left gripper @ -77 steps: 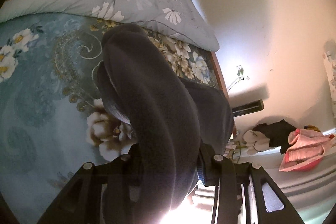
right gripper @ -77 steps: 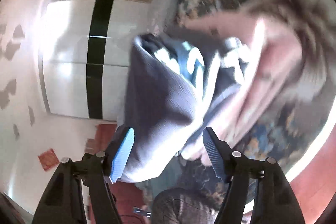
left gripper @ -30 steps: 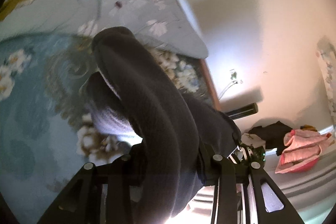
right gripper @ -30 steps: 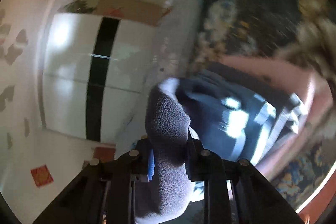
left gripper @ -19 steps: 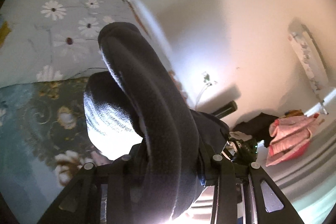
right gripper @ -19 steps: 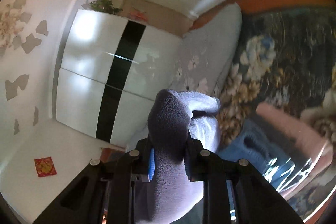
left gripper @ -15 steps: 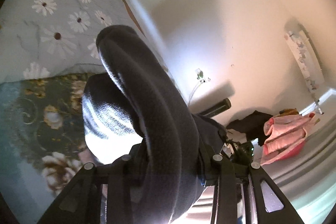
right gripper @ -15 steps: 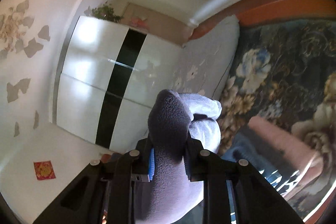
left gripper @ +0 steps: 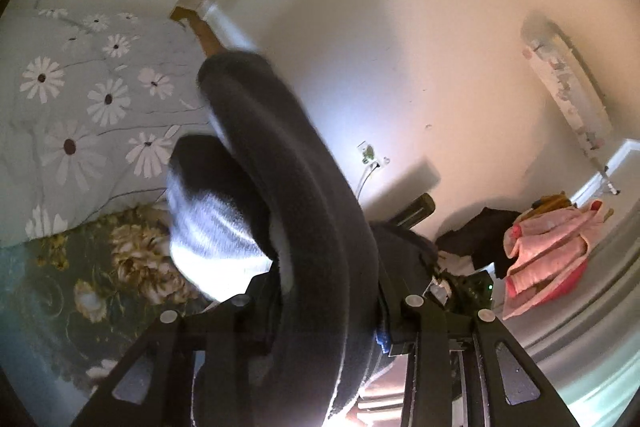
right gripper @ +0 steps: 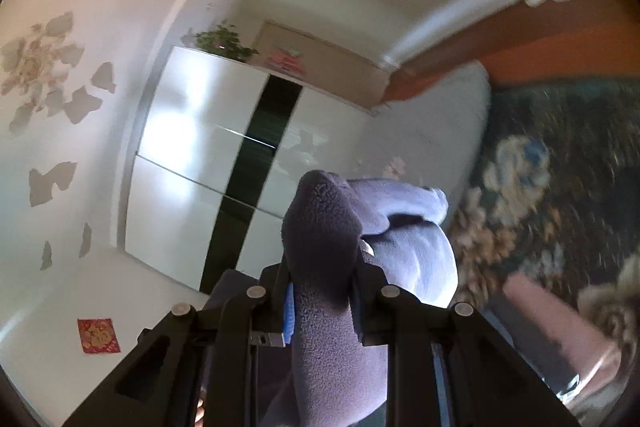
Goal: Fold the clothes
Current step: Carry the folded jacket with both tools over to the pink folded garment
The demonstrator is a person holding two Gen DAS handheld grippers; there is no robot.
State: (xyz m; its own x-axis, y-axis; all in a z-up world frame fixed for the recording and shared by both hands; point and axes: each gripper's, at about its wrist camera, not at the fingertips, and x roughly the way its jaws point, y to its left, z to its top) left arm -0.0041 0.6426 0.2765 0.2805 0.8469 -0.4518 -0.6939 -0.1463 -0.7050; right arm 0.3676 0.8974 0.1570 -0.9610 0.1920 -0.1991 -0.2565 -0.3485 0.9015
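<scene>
A dark grey fleece garment (left gripper: 288, 211) is pinched in my left gripper (left gripper: 324, 307), which is shut on a thick fold of it and holds it up above the floral bedspread (left gripper: 60, 291). In the right wrist view my right gripper (right gripper: 320, 291) is shut on another fold of the same dark fleece garment (right gripper: 324, 239), lifted clear of the bed (right gripper: 560, 179). The fabric hides both pairs of fingertips.
A daisy-print pillow (left gripper: 80, 115) lies at the bed's head. Pink and black clothes (left gripper: 540, 243) are piled by the wall. A white wardrobe with a black stripe (right gripper: 224, 163) stands across the room. A pink garment (right gripper: 552, 323) lies on the bedspread at lower right.
My right gripper, open 2.6 s ago, has shut on the fleece. Both grippers have lifted and tilted upward, so more wall and less bed is in view.
</scene>
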